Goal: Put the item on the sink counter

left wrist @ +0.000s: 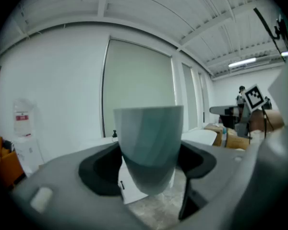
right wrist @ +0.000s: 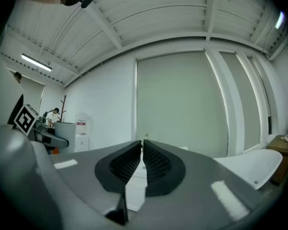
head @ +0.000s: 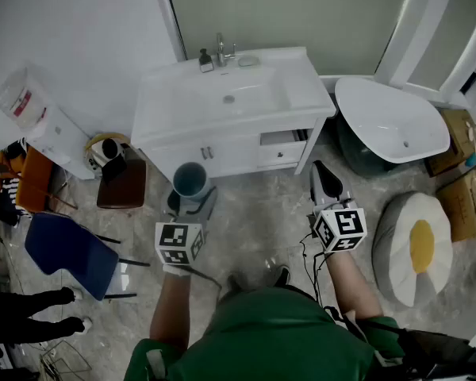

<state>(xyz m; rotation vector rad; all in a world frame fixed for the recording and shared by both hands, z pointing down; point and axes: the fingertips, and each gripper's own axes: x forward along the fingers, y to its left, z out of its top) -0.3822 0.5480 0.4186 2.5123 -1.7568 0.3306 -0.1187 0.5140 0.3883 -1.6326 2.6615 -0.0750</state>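
Note:
A grey-blue cup (head: pixel 190 180) (left wrist: pixel 149 145) stands upright between the jaws of my left gripper (head: pixel 189 201) (left wrist: pixel 149 163), which is shut on it and holds it in the air in front of the white sink cabinet. The sink counter (head: pixel 163 105) with its basin, faucet (head: pixel 220 51) and a small dark bottle (head: pixel 205 60) lies just beyond the cup. My right gripper (head: pixel 326 182) (right wrist: pixel 143 162) hangs to the right of the cabinet's corner, jaws shut with nothing between them.
A white bathtub (head: pixel 393 121) lies at the right, with a round egg-shaped cushion (head: pixel 416 244) and cardboard boxes (head: pixel 460 133) near it. At the left stand a blue chair (head: pixel 71 252), a brown stool (head: pixel 123 182) and a water dispenser (head: pixel 44 121). A cabinet drawer (head: pixel 282 139) is slightly open.

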